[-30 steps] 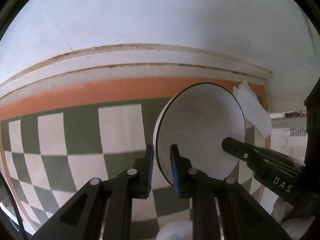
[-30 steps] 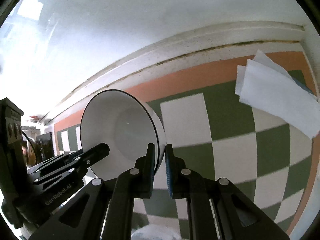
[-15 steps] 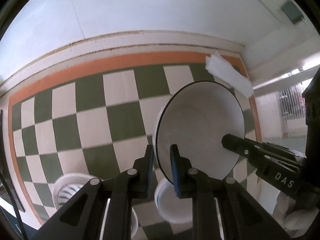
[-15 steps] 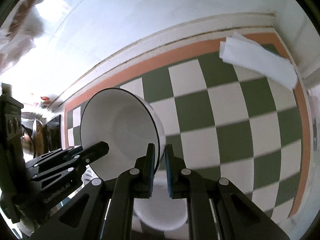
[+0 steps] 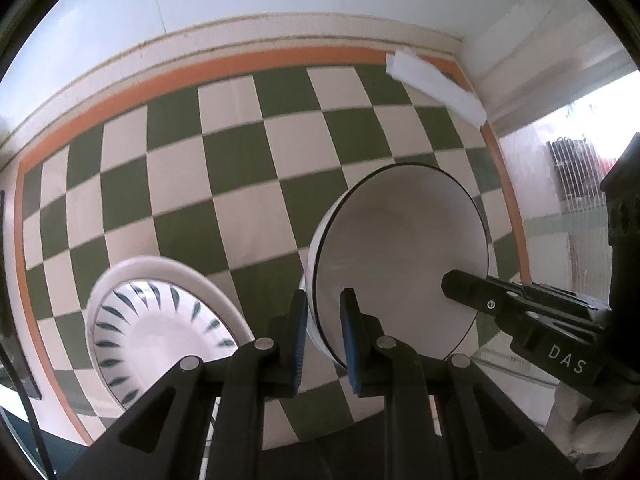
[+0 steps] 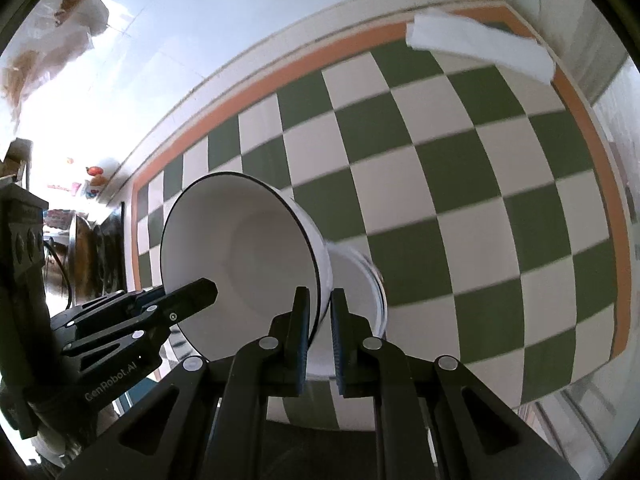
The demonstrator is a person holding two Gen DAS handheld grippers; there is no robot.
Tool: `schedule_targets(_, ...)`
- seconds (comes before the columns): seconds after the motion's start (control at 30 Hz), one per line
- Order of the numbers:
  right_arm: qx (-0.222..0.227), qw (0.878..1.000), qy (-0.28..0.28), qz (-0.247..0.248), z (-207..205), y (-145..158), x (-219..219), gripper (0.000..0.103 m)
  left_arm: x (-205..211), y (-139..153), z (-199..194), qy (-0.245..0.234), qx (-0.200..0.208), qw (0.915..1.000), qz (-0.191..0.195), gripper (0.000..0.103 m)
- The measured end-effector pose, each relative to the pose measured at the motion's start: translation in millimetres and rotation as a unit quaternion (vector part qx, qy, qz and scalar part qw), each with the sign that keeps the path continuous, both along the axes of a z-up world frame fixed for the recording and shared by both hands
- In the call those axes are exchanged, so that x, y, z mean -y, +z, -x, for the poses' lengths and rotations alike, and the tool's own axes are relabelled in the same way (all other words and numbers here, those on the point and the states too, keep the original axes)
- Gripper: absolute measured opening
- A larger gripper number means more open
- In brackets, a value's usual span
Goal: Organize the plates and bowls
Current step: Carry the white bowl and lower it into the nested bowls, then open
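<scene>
Both grippers hold one white bowl with a thin black rim (image 5: pixel 400 256), tilted on its side above the checkered table; it also shows in the right wrist view (image 6: pixel 240 264). My left gripper (image 5: pixel 323 340) is shut on its rim, and my right gripper (image 6: pixel 319 336) is shut on the opposite rim. A second white bowl (image 6: pixel 356 280) sits on the table below and behind the held bowl. A white plate with dark blue leaf marks (image 5: pixel 160 324) lies on the table at the lower left of the left wrist view.
The table (image 5: pixel 240 184) has a green and white checkered cloth with an orange border, set against a white wall. A folded white napkin (image 5: pixel 436 88) lies at the far right corner; it also shows in the right wrist view (image 6: pixel 480 48).
Both grippers have lifted and drawn back with the bowl, so more of the table shows. The patterned plate and the second bowl have come into view below.
</scene>
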State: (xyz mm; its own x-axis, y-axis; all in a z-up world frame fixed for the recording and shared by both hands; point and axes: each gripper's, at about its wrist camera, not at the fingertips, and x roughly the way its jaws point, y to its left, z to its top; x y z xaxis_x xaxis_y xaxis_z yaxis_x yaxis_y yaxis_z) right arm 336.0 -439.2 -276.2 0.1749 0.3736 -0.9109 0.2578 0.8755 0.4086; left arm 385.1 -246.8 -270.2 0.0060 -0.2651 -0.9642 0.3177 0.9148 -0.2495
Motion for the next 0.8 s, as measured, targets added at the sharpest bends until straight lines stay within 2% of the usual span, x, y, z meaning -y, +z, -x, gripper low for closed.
schedule_targets(0.2,-0.017,1.0,0.0,-0.001,14.5,-15.4,2.3,0.012,4.4,-14.9,11.7,-0.004,-0.014,0.9999,-0.007,0.014)
schedule_targets(0.8,-0.051,0.999,0.017,0.009,15.2,-48.5,-1.2,0.012,11.6,-47.6,25.9,-0.002,-0.033,0.9984,-0.047,0.014)
